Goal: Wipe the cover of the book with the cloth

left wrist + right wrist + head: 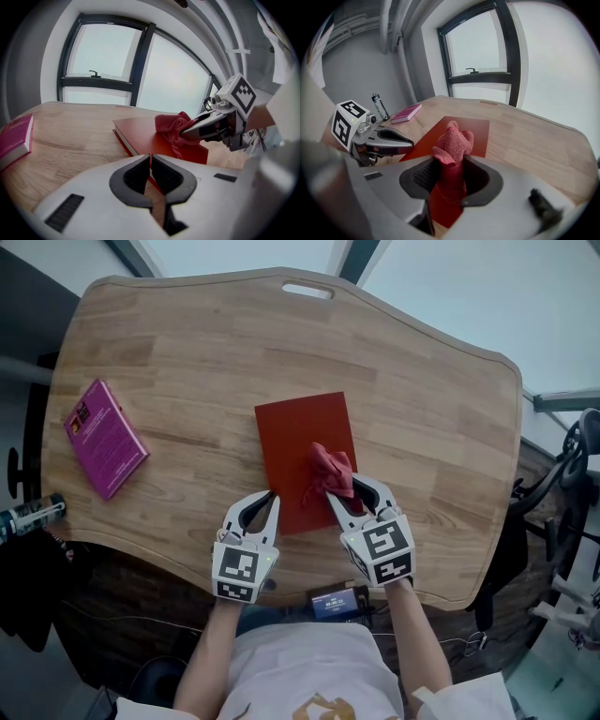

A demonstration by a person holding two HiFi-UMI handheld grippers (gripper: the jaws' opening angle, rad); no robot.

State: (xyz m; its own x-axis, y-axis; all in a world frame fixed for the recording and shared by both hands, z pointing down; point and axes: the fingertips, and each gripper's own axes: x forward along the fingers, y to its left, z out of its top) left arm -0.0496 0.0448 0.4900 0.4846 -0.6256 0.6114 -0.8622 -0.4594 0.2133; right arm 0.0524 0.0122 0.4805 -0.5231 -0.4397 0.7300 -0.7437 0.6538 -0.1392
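A red book (300,442) lies flat in the middle of the wooden table (187,352). My right gripper (339,491) is shut on a bunched red cloth (330,468), which rests on the near right part of the cover. In the right gripper view the cloth (453,140) sticks up from between the jaws over the book (477,131). My left gripper (271,498) is shut, its tips at the book's near left edge, with nothing seen between them. The left gripper view shows the book (138,129), the cloth (169,125) and the right gripper (188,131).
A magenta book (104,437) lies at the table's left side, apart from the red one. A tube-like bottle (30,514) sits off the left edge. The table has a handle slot (307,291) at the far edge. A small device (336,601) sits at the near edge.
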